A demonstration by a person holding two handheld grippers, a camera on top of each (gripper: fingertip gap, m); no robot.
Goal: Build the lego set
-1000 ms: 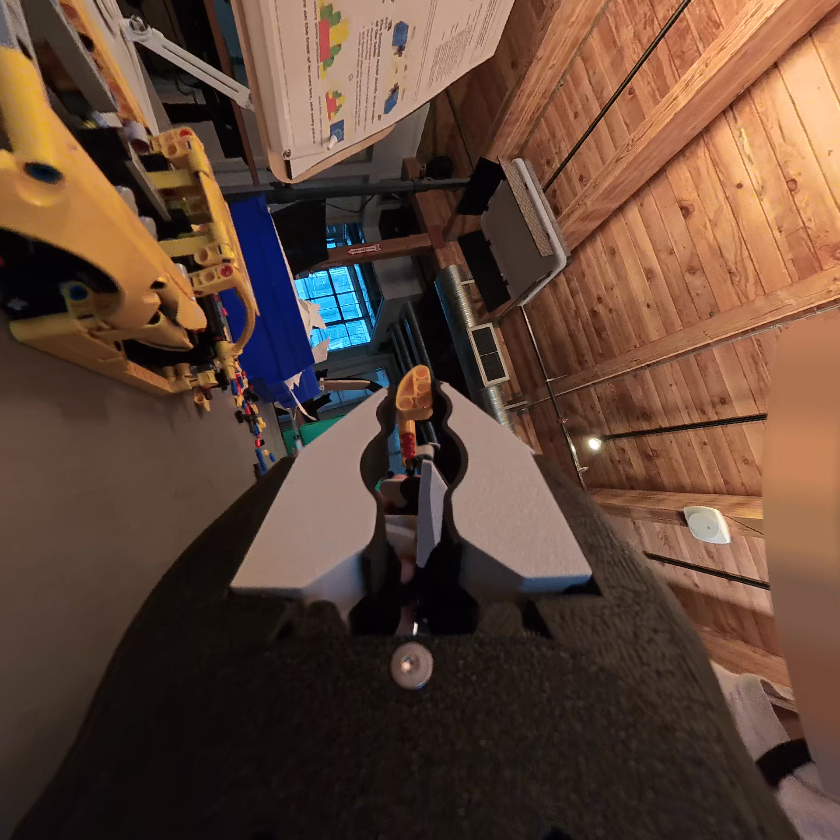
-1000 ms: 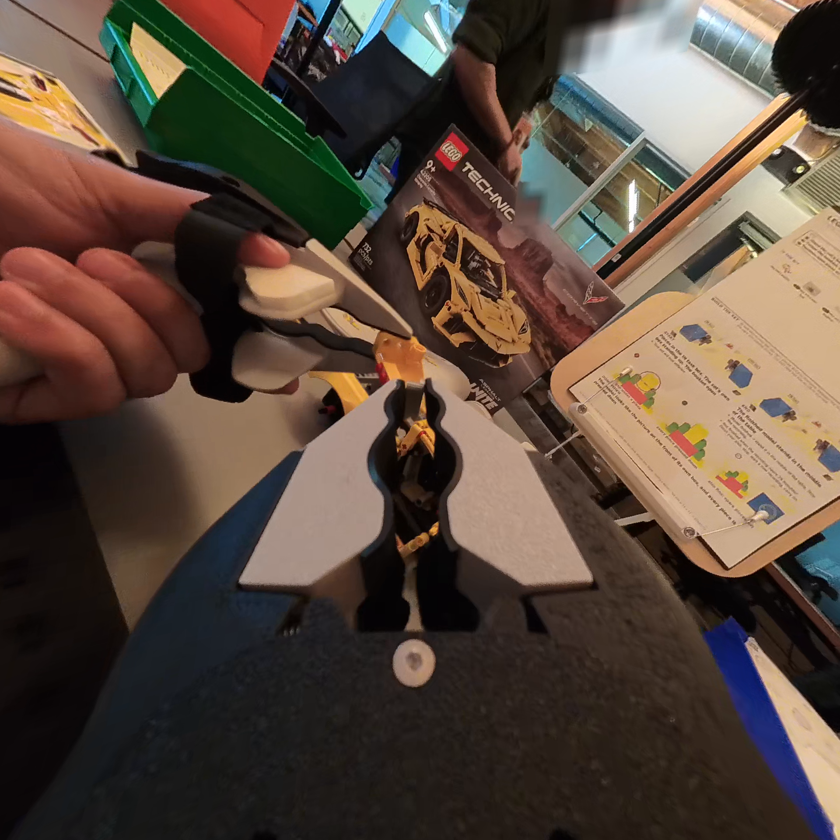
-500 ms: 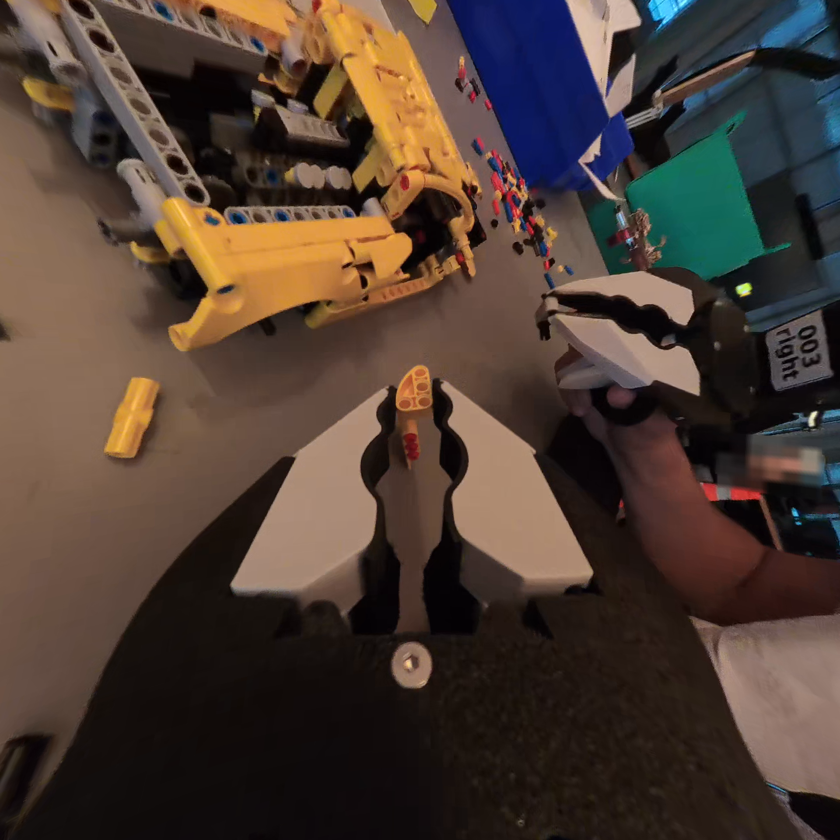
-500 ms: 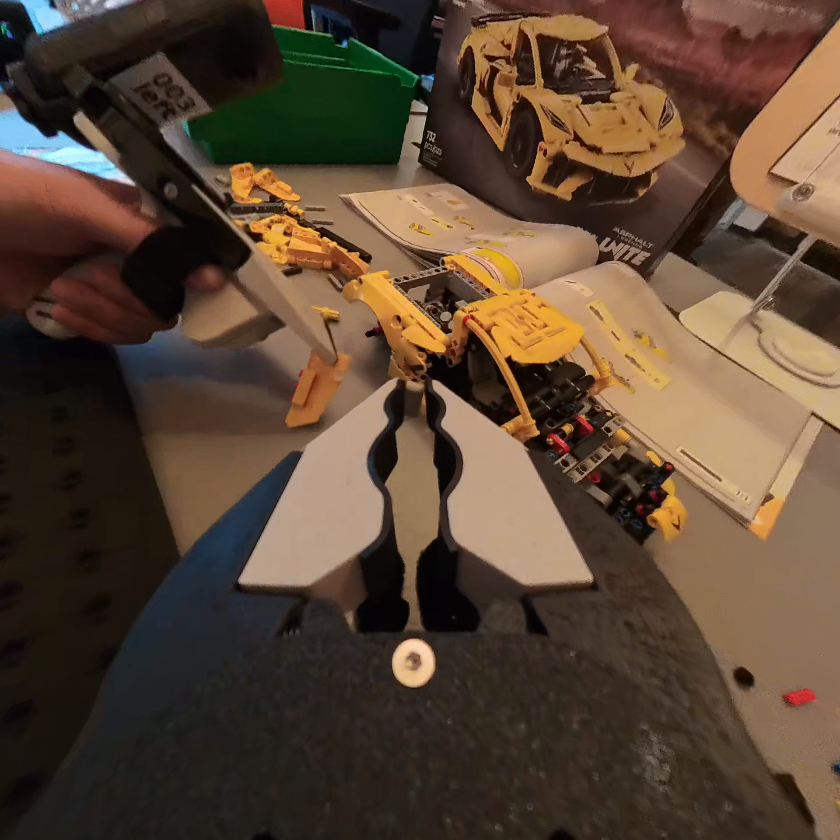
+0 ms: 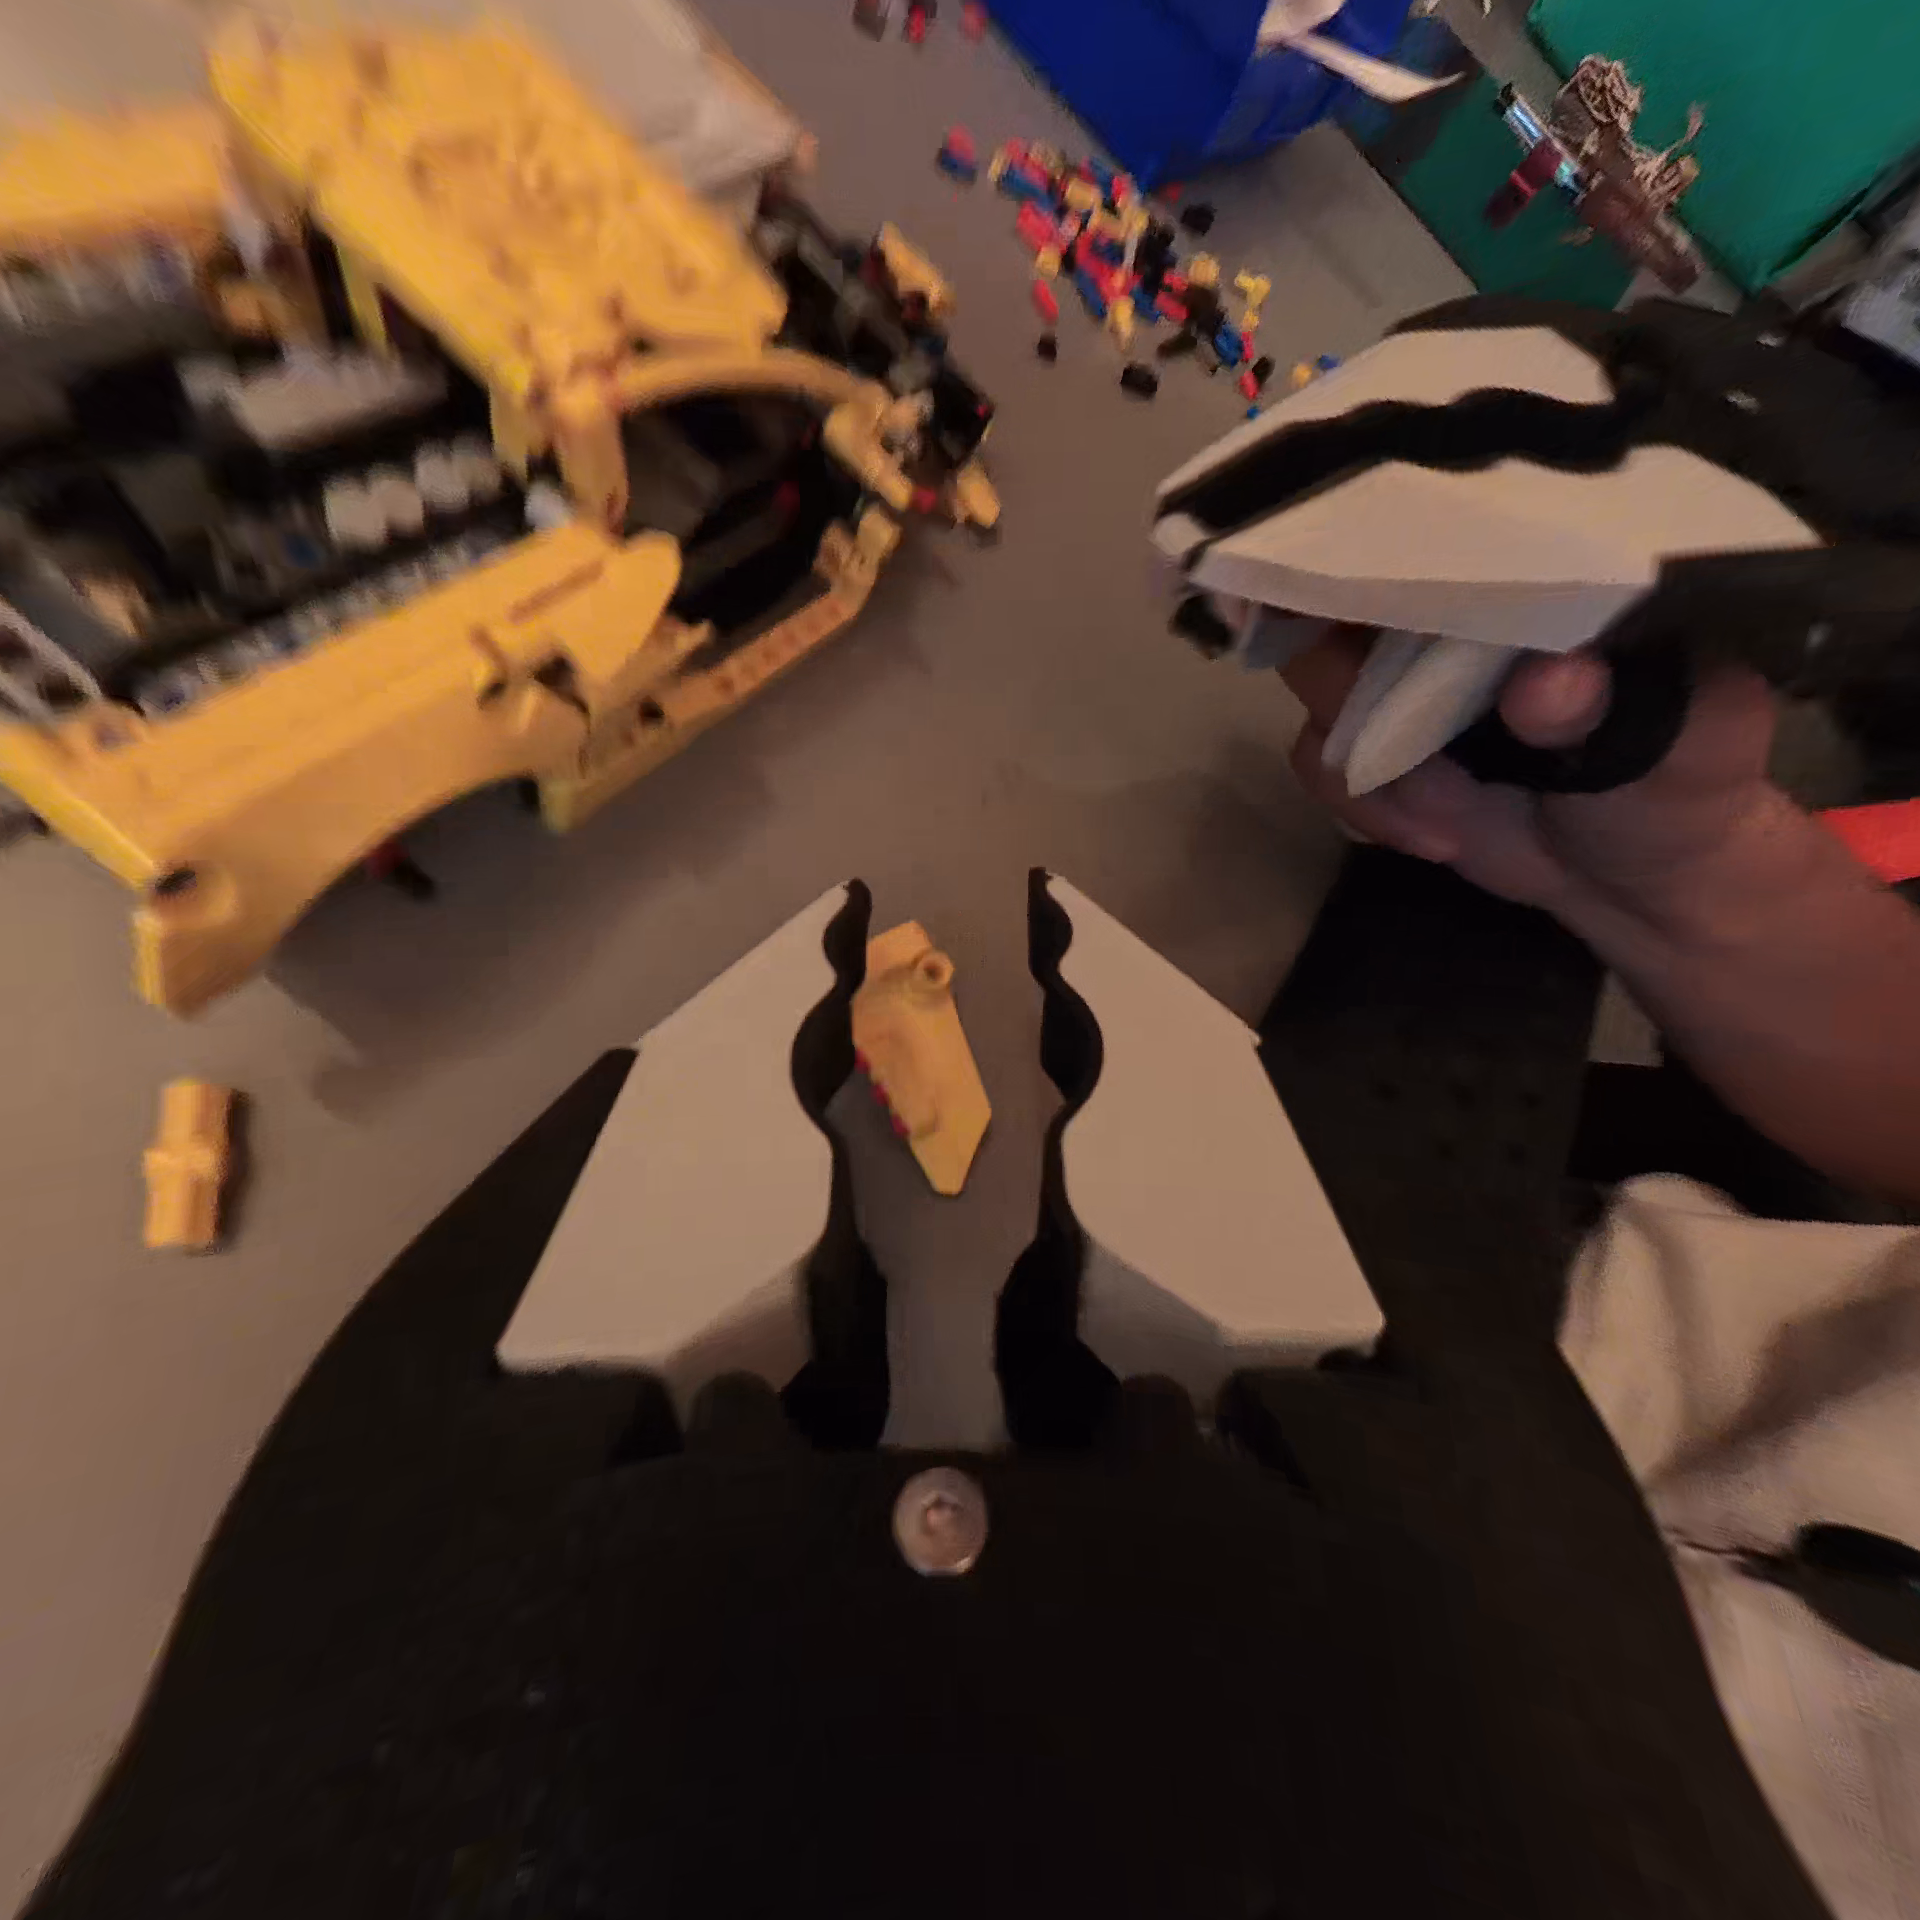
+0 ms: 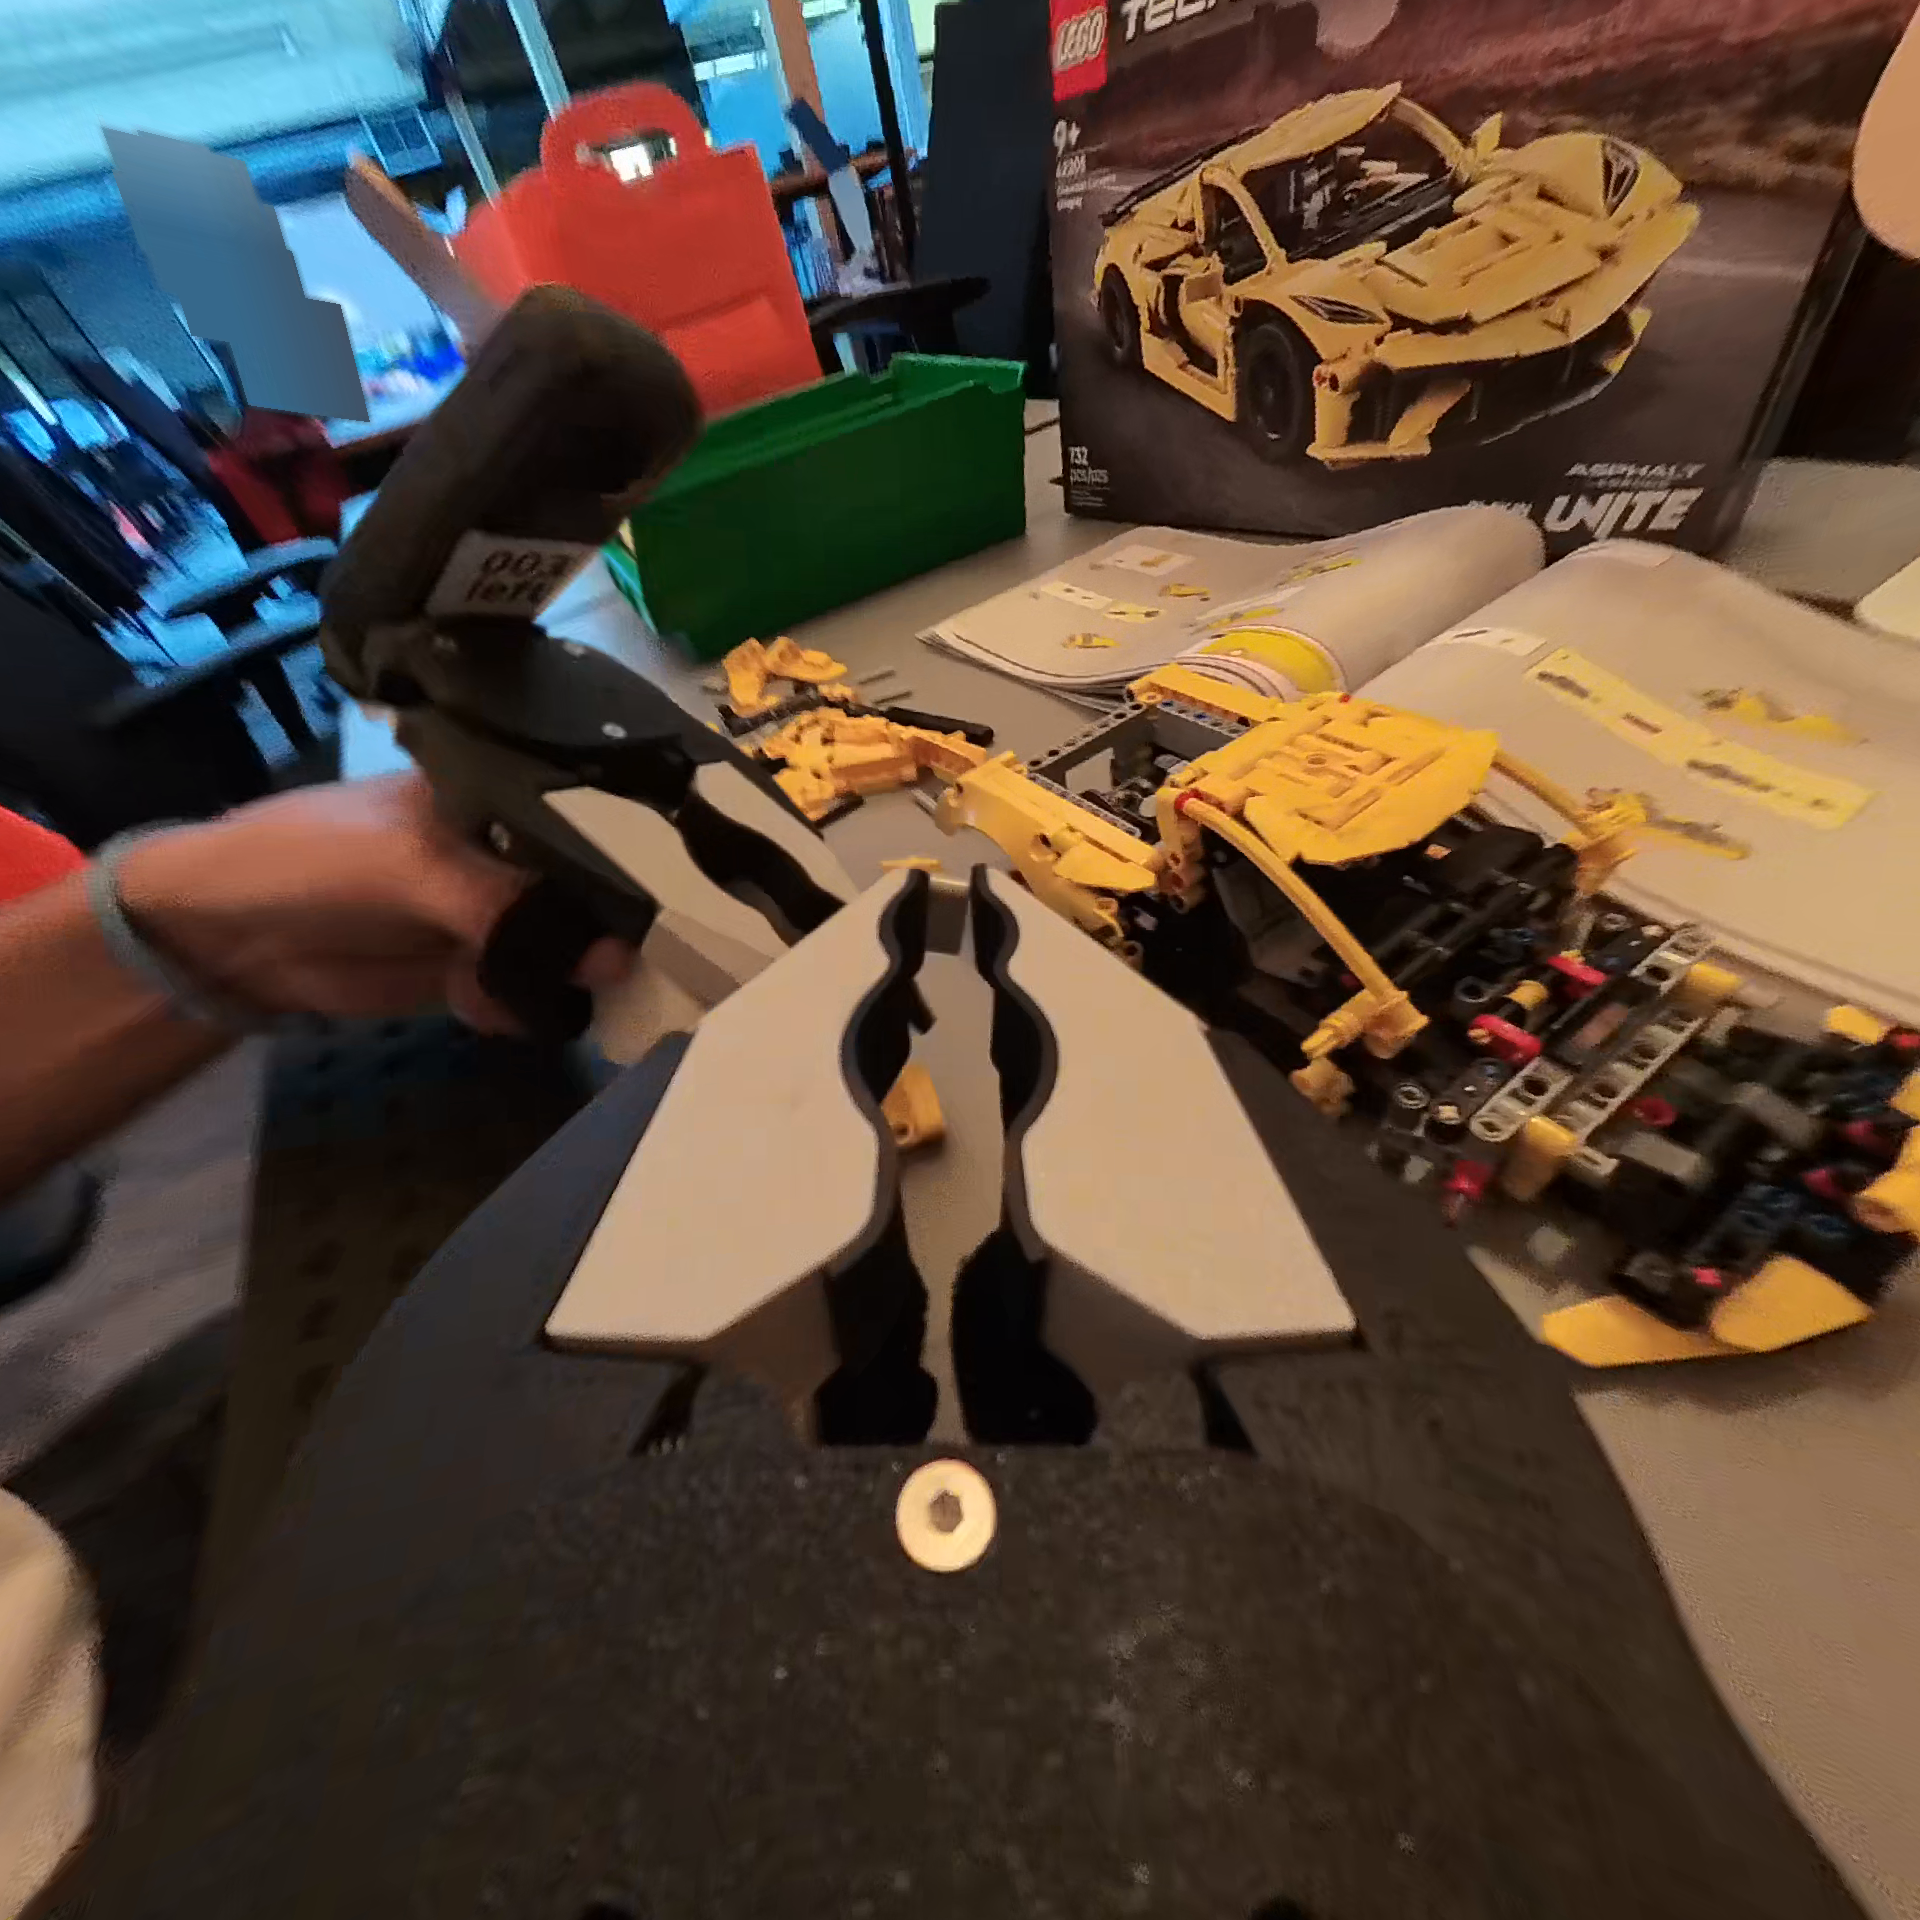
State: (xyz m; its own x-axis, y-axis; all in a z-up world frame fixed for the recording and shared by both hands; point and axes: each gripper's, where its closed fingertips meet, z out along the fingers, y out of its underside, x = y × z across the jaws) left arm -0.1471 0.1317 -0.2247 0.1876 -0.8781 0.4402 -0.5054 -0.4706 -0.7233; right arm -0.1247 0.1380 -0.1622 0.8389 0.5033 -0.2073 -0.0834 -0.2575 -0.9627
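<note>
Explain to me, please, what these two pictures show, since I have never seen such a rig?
A person holds two hand-held grippers, each with a camera looking along its fingers. One picture is from the left gripper, open, with a yellow piece between its fingers, touching neither; whether it rests on the table is unclear. The other is from the right gripper, nearly closed and empty. On the table lie a half-built yellow car, loose bricks, a booklet, a green bin and the set's box.

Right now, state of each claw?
Left claw: open, holding nothing; small yellow lego panel lies on the table between its fingers.
Right claw: nearly closed, holding nothing.
</note>
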